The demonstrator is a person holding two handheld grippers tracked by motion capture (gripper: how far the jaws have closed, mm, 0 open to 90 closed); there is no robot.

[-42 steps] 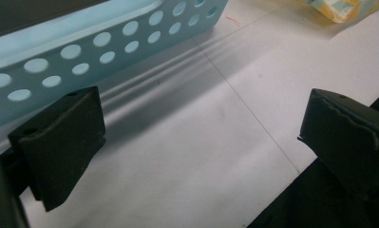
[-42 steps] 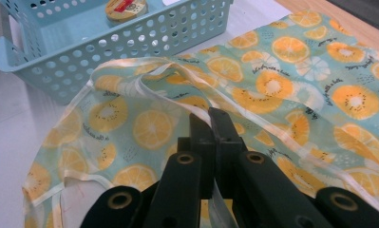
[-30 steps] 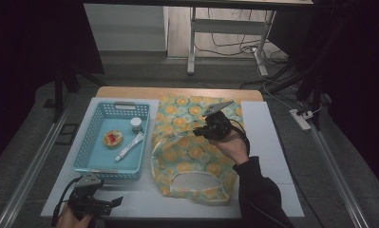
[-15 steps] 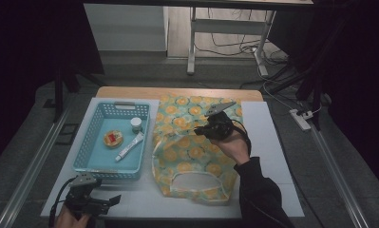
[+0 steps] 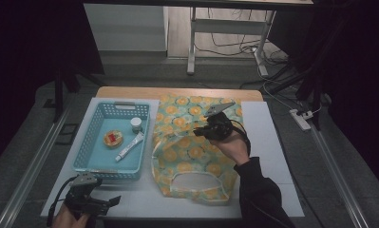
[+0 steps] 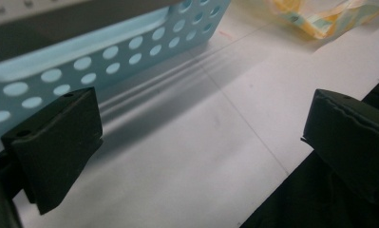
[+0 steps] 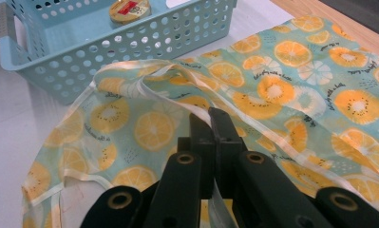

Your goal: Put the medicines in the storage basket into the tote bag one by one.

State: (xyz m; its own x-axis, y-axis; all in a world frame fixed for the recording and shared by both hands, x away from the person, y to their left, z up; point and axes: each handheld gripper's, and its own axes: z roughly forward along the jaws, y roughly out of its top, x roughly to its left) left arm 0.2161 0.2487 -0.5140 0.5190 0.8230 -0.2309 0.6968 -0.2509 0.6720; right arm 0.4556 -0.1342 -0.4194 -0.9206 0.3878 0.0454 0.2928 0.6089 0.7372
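Nearest the table's front edge, left gripper (image 5: pixel 94 203) parked low and idle, jaws spread wide with nothing between them, beside the front wall of the blue basket (image 5: pixel 82 156); a little farther in, fruit-print bag (image 5: pixel 192 152) spread flat on the white mat (image 5: pixel 268 142), mouth and handle cutout toward the front; right gripper (image 5: pixel 207 131) clenched on the bag's white-edged rim (image 7: pixel 196 107), fabric lifted in a ridge running toward the basket. Step in hand, by the look of it: opening the bag's mouth. Next move likely calls for raising that pinched rim higher and holding it open, then bringing the free gripper to the basket. Farther off inside the basket: round tin (image 5: pixel 113 138), white tube (image 5: pixel 129 147), small jar (image 5: pixel 136 124). In the way: basket wall close against the bag's side; limp cloth apt to sag shut.
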